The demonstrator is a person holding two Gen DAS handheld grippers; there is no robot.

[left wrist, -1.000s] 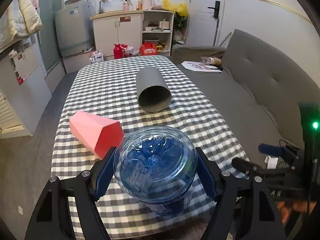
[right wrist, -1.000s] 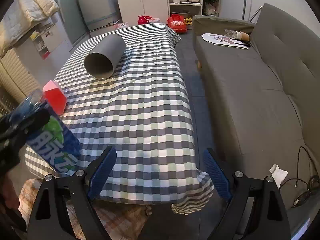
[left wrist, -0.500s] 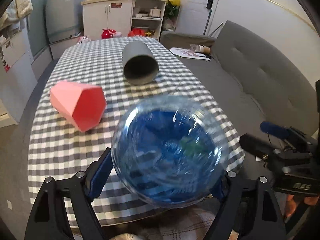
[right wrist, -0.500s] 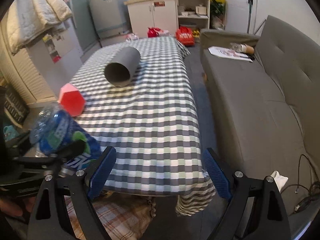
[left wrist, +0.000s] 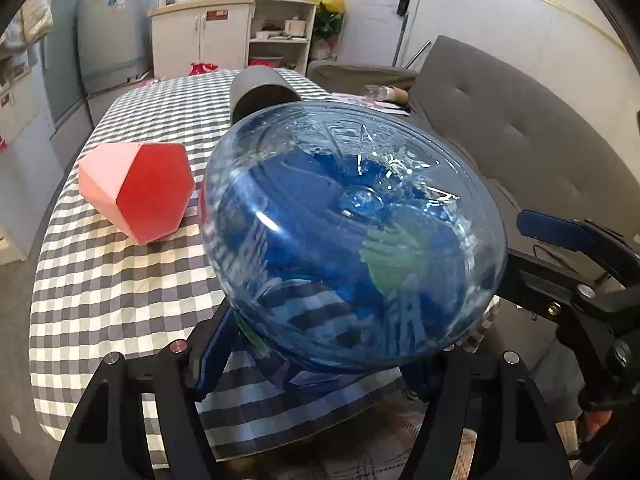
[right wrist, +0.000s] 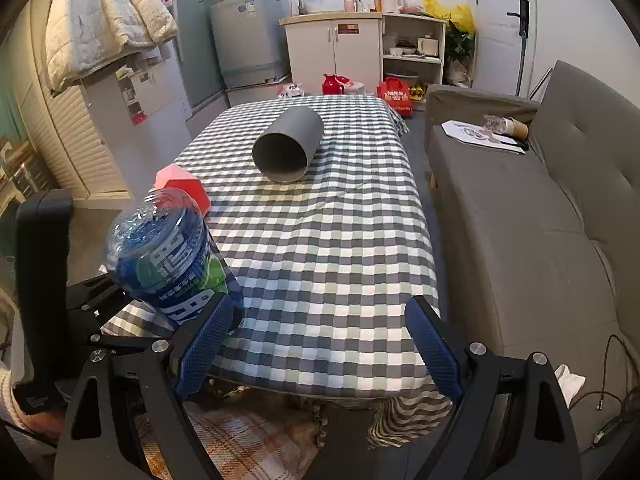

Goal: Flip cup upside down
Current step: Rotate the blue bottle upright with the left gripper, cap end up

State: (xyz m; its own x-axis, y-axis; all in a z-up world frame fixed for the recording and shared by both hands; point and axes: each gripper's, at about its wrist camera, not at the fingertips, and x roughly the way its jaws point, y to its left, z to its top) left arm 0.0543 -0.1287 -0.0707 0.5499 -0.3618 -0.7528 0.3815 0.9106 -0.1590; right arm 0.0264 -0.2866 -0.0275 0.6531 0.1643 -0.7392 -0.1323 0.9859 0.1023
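Note:
A clear blue plastic cup point(left wrist: 352, 232) with a blue and green label fills the left wrist view, its round end facing the camera. My left gripper point(left wrist: 316, 364) is shut on the cup, and the fingers are mostly hidden behind it. In the right wrist view the cup point(right wrist: 168, 256) hangs tilted at the table's near left corner, off the cloth. My right gripper point(right wrist: 316, 320) stands open and empty over the table's near edge, its left pad close beside the cup.
A red hexagonal cup point(left wrist: 140, 192) and a grey cylindrical cup point(right wrist: 288, 144) lie on their sides on the checked tablecloth point(right wrist: 332, 240). A grey sofa point(right wrist: 520, 220) runs along the right. Cabinets and a fridge stand at the back.
The left gripper has lifted the blue cup off the table and tipped it back toward its camera. The right gripper has drawn back and stayed open.

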